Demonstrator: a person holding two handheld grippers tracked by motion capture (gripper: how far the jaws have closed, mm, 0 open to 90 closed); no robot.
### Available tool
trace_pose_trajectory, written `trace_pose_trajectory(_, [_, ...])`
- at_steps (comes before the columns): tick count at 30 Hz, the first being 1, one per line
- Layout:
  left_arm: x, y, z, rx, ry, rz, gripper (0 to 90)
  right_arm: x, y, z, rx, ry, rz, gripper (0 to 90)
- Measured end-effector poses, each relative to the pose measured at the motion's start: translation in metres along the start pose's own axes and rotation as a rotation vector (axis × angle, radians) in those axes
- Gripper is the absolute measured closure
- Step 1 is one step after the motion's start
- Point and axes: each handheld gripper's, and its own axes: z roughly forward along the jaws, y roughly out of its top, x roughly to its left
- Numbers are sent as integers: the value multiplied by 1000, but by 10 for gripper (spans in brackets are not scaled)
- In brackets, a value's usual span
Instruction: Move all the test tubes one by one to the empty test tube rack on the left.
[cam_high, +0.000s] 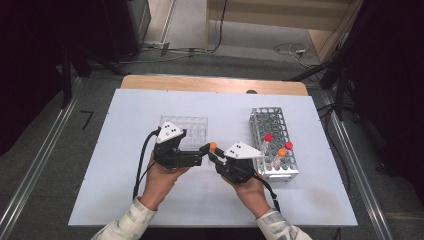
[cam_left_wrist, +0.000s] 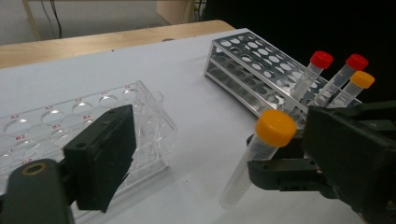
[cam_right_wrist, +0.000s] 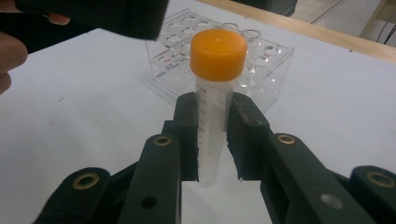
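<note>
The right claw (cam_right_wrist: 211, 135) pinches the orange-capped tube (cam_right_wrist: 212, 93) upright, above the bench (cam_high: 125, 195), between the clear rack (cam_high: 192, 127) and the metal rack (cam_high: 260, 122). The left claw (cam_left_wrist: 196, 154) is spread wide beside it. It should close gently on the tube below the cap before the right lets go.

Lab-style recording room. White table (cam_high: 150, 200) holds a metal tube rack (cam_high: 272, 142) with capped test tubes (cam_left_wrist: 306, 79) and a clear plastic rack (cam_high: 192, 131). Grey floor, cables (cam_high: 290, 49), dark stands around the table.
</note>
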Motion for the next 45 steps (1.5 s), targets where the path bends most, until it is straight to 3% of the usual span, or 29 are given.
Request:
trace_pose_trajectory(6, [-1,-1,0,0,-16,15,191,10,8,9,-4,20,-7,714])
trace_pose_trajectory(16, [-3,-5,1,9,-46,67,491,16,14,15,-10,33,-16,714])
trace_pose_trajectory(24, [-2,-7,3,14,-48,65,684,16,16,17,-14,34,-9,714])
trace_pose_trajectory(30, [-1,-7,2,12,-50,56,697,16,16,17,-16,43,-14,696])
trace_pose_trajectory(33, [0,-6,1,11,-51,54,700,16,16,16,-19,64,-24,556])
trace_pose_trajectory(36, [0,-6,1,11,-48,52,700,16,15,14,-7,67,-32,481])
trace_pose_trajectory(45, [5,-3,-2,0,-17,28,700,5,7,-12,-13,72,-22,381])
